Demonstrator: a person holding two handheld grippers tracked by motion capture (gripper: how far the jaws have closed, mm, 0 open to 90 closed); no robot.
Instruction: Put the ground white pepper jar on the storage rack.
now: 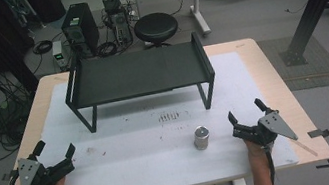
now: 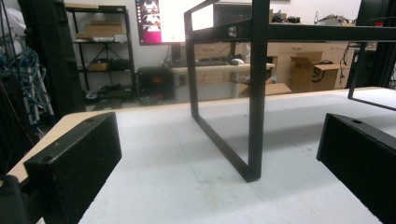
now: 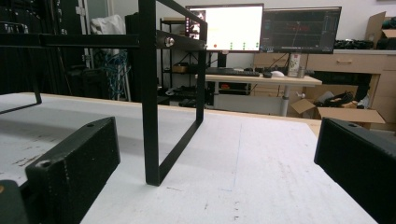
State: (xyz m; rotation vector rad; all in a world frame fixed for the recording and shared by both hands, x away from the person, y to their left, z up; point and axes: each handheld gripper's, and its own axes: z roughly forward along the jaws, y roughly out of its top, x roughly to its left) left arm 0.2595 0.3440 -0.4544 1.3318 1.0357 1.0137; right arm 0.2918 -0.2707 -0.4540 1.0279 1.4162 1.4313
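Observation:
A small silver metal cylinder stands upright on the white mat, near the front and right of centre. A black metal shelf on legs stands across the back half of the mat. My left gripper rests at the front left corner, its jaws wide apart with nothing between them. My right gripper rests at the front right, a short way right of the cylinder, jaws also wide apart and empty. In the left gripper view the shelf's leg frame stands ahead. The right gripper view shows the other leg frame ahead.
The white mat covers most of the wooden table. Faint dark marks lie in front of the shelf. Beyond the table stand a black stool, a computer tower and cables on the floor. A black post rises at the right.

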